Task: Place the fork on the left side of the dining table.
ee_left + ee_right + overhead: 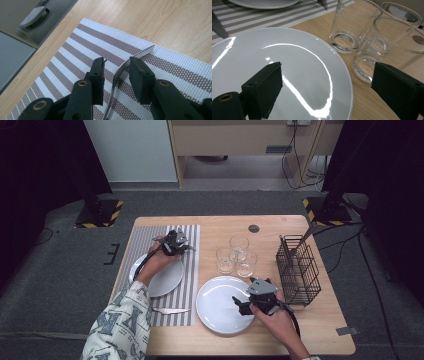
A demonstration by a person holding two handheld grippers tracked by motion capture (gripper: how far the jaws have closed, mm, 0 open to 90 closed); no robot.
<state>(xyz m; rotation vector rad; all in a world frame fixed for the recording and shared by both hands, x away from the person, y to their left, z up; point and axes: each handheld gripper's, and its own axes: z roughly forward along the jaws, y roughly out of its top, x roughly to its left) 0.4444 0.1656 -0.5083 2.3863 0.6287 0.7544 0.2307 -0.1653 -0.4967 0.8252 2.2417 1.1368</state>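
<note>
On the striped grey-and-white woven placemat (82, 45), the thin silver metal fork (120, 72) lies between the jaws of the left gripper (117, 62), which stand a little apart and do not seem to press it yet. To do this step well, the person should lower the jaws around the narrow neck, close firmly, then lift straight up. Over the round white plate (294, 65), the right gripper (327, 75) waits wide open, holding nothing.

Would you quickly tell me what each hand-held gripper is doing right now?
Left hand-held gripper: open, astride the fork, pads not pressing it.
Right hand-held gripper: open, holding nothing, above the plate.
</note>
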